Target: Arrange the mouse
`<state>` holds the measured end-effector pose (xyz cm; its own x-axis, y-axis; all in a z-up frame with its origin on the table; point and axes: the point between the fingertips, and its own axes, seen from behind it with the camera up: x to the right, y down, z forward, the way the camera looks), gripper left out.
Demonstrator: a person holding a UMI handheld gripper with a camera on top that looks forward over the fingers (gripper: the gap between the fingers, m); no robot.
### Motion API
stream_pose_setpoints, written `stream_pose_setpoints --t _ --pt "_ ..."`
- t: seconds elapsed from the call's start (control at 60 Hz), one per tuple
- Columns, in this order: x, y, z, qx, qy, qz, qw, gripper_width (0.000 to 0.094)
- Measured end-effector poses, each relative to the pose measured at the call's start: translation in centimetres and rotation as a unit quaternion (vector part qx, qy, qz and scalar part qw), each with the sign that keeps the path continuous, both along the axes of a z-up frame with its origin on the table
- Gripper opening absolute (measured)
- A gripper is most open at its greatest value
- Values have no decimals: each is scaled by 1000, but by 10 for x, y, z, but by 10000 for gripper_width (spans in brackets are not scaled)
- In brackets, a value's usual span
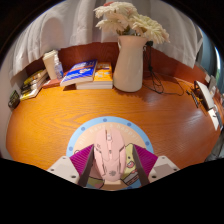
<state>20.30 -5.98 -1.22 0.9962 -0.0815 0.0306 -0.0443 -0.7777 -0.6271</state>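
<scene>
A pale pink mouse (pixel 109 154) lies between my two fingers, over a round blue-rimmed mouse mat (pixel 93 135) on the wooden desk (pixel 60 120). My gripper (pixel 111 165) has its magenta pads (pixel 82 160) pressed against both sides of the mouse. The rear of the mouse is hidden at the base of the fingers. I cannot tell whether the mouse rests on the mat or is lifted just above it.
A white vase (pixel 128 62) with pale flowers stands at the back of the desk. Books (pixel 88 74) lie to its left, with more small items (pixel 30 85) further left. A cable and a white device (pixel 208 100) lie at the right.
</scene>
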Motion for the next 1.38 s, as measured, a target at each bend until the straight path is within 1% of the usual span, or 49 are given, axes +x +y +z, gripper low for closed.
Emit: stream_pose_setpoints --t 0.05,0.083,0.233,0.433,0.533,0.65,0.833,0.9,1.117,1.383 --pt "3 -4 1 -6 -7 -3 1000 837" --pt "1 -8 3 -10 -8 -1 1000 864" --pt "-14 -31 35 7 -7 4 1000 865" --pt "-62 -86 91 34 0 5 999 865" --pt "-94 -110 122 54 3 9 999 865" --pt "-130 -131 157 87 12 18 996 865" --pt "-169 -155 197 122 19 35 992 860" --pt "-177 -161 205 131 17 42 990 861" --pt "-194 -177 218 140 11 50 989 863" --pt "-202 -185 217 138 11 53 989 862"
